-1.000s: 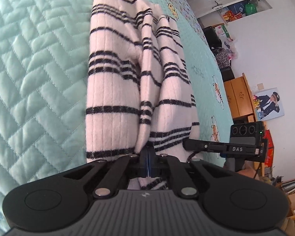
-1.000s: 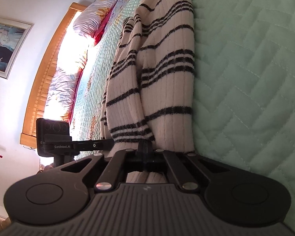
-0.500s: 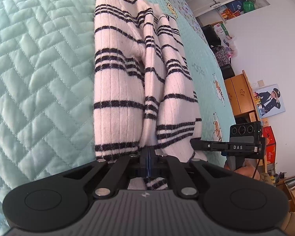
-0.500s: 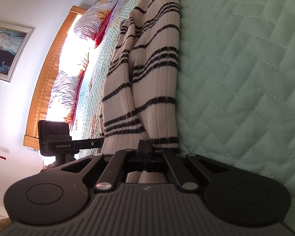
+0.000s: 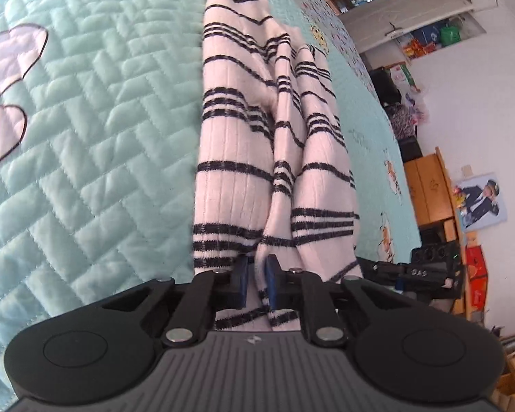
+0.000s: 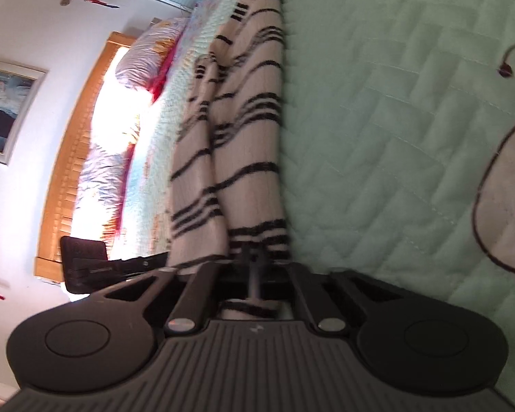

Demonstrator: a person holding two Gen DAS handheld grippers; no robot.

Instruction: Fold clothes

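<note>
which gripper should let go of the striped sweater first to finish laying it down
Left, probably. The left gripper shows a gap between its fingers around the striped sweater, so it is partly released. The right gripper looks shut on the hem over the quilt.

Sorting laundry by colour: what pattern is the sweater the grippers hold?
Pale pink knit sweater with thin black stripes, singly and in threes; clearest in the left wrist view.

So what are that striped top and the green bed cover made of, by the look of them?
The striped top looks like a soft ribbed knit, perhaps wool or acrylic: fine lengthwise ribs show, and the dark stripes have fuzzy edges. The green bed cover looks like a quilted, padded fabric with a slight sheen, maybe cotton or polyester: stitched zigzag lines puff it into small blocks. The exact fibre cannot be told.
</note>
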